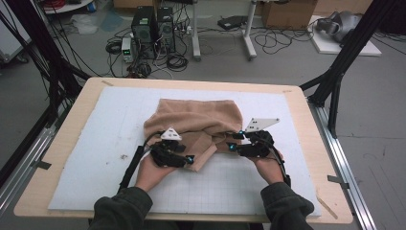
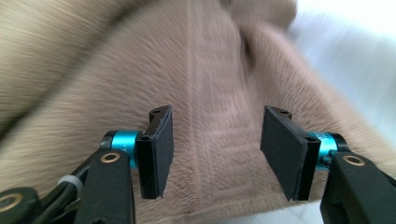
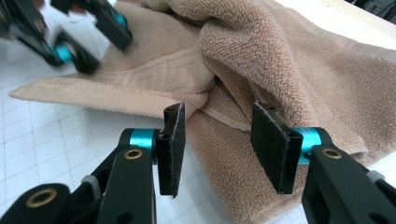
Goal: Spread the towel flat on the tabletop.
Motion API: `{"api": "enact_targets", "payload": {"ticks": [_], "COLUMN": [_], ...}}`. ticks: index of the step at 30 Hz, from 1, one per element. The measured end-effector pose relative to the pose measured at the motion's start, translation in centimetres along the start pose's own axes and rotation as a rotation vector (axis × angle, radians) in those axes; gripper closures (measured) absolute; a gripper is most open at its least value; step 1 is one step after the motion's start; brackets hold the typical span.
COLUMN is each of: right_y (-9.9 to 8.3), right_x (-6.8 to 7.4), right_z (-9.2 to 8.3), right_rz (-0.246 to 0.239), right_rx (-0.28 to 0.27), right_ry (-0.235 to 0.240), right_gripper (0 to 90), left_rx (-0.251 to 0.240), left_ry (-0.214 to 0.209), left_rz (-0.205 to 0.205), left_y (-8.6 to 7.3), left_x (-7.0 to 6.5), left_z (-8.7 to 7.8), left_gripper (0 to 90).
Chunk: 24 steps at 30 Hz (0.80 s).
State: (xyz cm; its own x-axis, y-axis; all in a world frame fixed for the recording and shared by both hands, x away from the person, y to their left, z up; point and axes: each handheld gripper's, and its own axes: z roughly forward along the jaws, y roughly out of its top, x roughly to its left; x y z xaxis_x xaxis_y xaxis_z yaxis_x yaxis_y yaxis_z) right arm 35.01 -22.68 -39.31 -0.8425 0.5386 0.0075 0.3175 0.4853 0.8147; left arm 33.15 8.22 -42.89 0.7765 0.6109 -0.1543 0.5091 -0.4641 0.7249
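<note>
A tan towel lies crumpled in the middle of the white gridded mat. My left gripper sits at the towel's near left flap and points right. In the left gripper view its jaws stand apart over the towel's patterned band, with no pad pressing on it. My right gripper is at the towel's near right side and points left. Its pads are spread just in front of a folded hem, gripping nothing. In the right gripper view the left gripper appears blurred at the top left.
The mat covers a wooden table with bare rims all round. Black frame struts rise at both sides, and a metal rail runs along the right edge. Computer towers and cables lie on the floor beyond.
</note>
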Motion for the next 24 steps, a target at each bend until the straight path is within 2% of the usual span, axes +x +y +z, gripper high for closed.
{"api": "enact_targets", "payload": {"ticks": [1, 2, 3, 5, 7, 8, 11, 13, 17, 22, 24], "right_y": [-0.1, -0.1, -0.3, -0.4, -0.6, -0.7, -0.7, -0.6, -0.3, 0.0, 0.1], "right_x": [0.1, 0.1, 0.2, 0.4, 0.5, 0.5, 0.9, 1.2, 1.6, 2.2, 2.5], "right_z": [-0.1, -0.1, -0.1, -0.1, 0.0, 0.1, 0.4, 0.3, -0.3, -0.4, -0.2], "right_rz": [0.003, -0.002, -0.010, -0.013, -0.012, -0.010, -0.019, -0.032, -0.049, -0.070, -0.073], "right_rx": [0.001, 0.002, -0.002, 0.003, 0.003, 0.001, 0.005, 0.007, -0.004, -0.001, -0.004], "right_ry": [-0.001, -0.006, -0.009, -0.012, -0.011, -0.011, -0.003, 0.001, -0.002, -0.005, -0.005], "right_gripper": [54.5, 54.4, 54.3, 54.3, 54.2, 54.1, 53.8, 53.6, 53.8, 54.0, 53.6], "left_rx": [0.026, 0.044, 0.016, 0.009, 0.008, 0.009, 0.022, 0.019, -0.049, -0.104, -0.100], "left_ry": [0.015, 0.056, 0.103, 0.137, 0.150, 0.152, 0.121, 0.096, 0.054, 0.054, 0.058], "left_rz": [0.014, 0.049, 0.089, 0.067, 0.079, 0.086, 0.070, 0.066, 0.053, 0.058, 0.062], "left_y": [-0.2, -0.4, -0.7, -0.8, -0.8, -0.7, -0.7, -0.9, -1.8, -3.5, -4.2], "left_x": [-0.3, -0.7, -1.2, -1.5, -1.8, -2.0, -1.7, -1.4, -1.0, -0.6, -0.3], "left_z": [0.6, 1.1, 1.2, 1.2, 1.3, 1.3, 0.8, -0.1, -3.8, -8.7, -10.3], "left_gripper": [47.0, 50.3, 59.0, 61.6, 80.1, 84.4, 86.8, 87.0, 87.0, 87.1, 87.1]}}
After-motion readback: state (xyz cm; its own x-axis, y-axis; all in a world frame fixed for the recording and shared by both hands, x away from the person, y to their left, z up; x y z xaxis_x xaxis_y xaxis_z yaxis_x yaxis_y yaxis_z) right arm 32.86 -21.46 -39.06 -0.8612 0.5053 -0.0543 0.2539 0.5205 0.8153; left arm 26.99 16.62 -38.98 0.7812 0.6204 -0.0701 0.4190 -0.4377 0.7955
